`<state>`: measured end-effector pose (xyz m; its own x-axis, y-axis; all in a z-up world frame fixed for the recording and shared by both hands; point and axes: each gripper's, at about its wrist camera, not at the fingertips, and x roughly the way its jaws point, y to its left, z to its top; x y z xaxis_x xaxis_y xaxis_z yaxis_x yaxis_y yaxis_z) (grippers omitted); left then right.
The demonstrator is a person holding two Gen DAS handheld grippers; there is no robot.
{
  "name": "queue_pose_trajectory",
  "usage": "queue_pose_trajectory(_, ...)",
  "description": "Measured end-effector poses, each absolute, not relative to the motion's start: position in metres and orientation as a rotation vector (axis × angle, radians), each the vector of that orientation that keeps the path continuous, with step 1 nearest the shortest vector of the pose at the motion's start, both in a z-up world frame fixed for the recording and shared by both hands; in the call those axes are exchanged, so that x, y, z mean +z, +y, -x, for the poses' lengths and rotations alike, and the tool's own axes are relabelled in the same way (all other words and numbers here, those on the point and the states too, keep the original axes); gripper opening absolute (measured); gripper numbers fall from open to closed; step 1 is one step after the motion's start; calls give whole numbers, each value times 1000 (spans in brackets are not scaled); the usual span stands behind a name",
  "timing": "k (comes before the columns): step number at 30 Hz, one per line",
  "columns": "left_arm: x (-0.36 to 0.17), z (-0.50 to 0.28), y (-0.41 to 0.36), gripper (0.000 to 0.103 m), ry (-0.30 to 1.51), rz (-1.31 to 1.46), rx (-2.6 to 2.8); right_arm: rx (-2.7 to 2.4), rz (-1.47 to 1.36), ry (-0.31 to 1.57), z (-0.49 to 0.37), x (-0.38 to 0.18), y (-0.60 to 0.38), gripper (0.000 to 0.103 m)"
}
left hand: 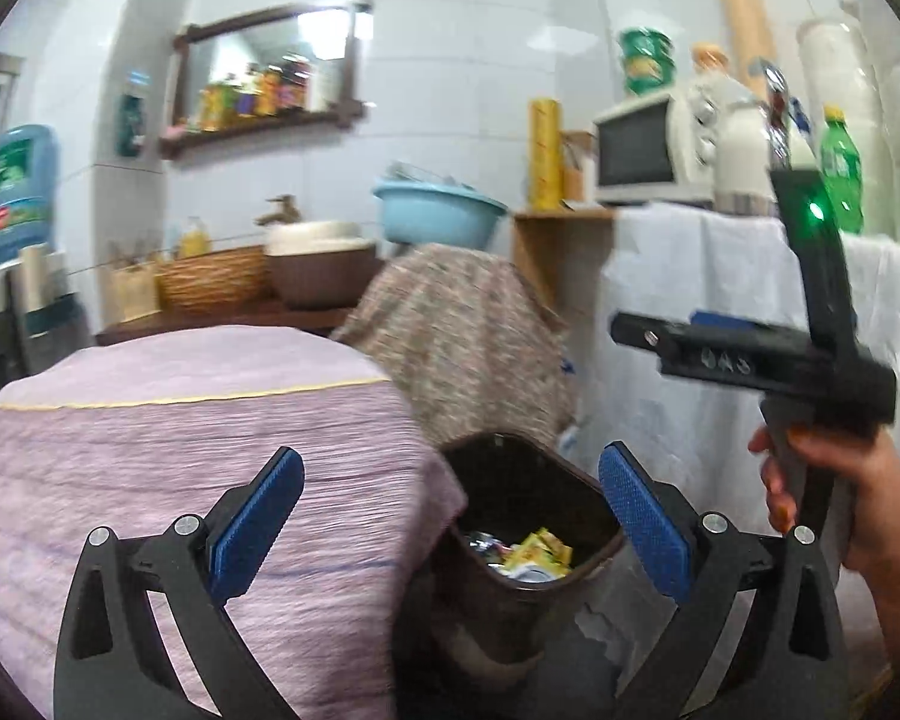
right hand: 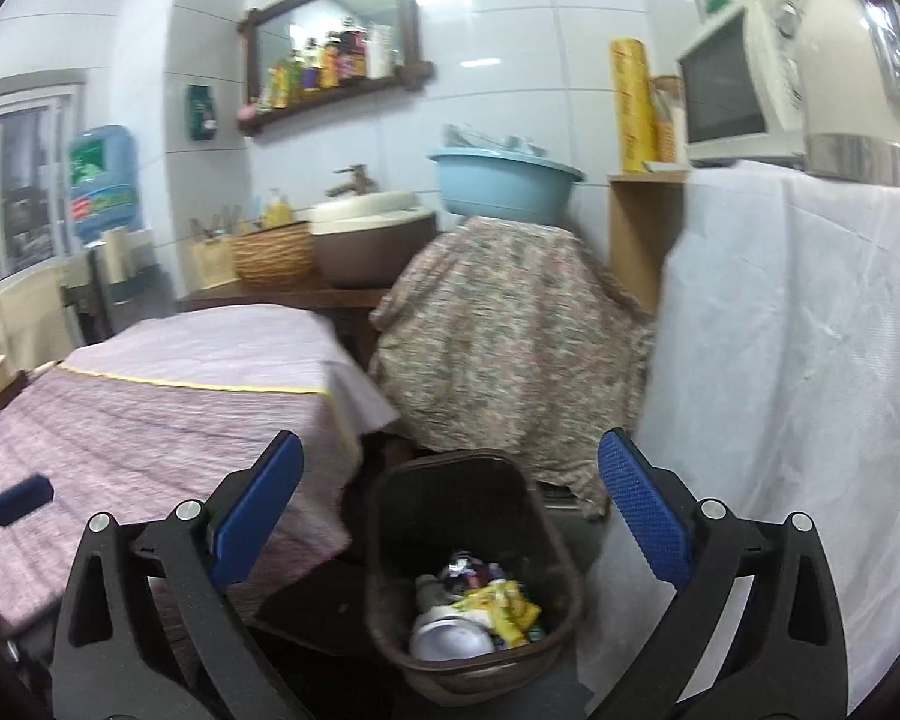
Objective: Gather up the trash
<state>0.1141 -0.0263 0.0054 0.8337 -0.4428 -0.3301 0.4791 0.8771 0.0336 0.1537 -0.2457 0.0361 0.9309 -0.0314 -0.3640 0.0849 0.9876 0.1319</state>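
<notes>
Both the left gripper [left hand: 450, 507] and right gripper [right hand: 450, 507] are spread wide and empty, the bin [right hand: 390, 642] of trash [right hand: 480, 618] just below them.

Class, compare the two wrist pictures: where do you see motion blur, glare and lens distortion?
Left wrist view: shelf items around the microwave smear with motion blur, and the mirror holds a bright glare. Right wrist view: sharper on the trash bin, soft highlights on the wall tiles. Both: fisheye bending at edges, dark corners.
</notes>
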Motion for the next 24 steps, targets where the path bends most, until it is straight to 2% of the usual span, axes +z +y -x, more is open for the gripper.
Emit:
queue_pose_trajectory(12,23,-73,37,98,244,-57,-221,95,-89,276,-91,35,-166,97)
queue_pose_trajectory(24,33,-43,49,98,175,-23,-164,167,-2,223,-41,39,-124,97)
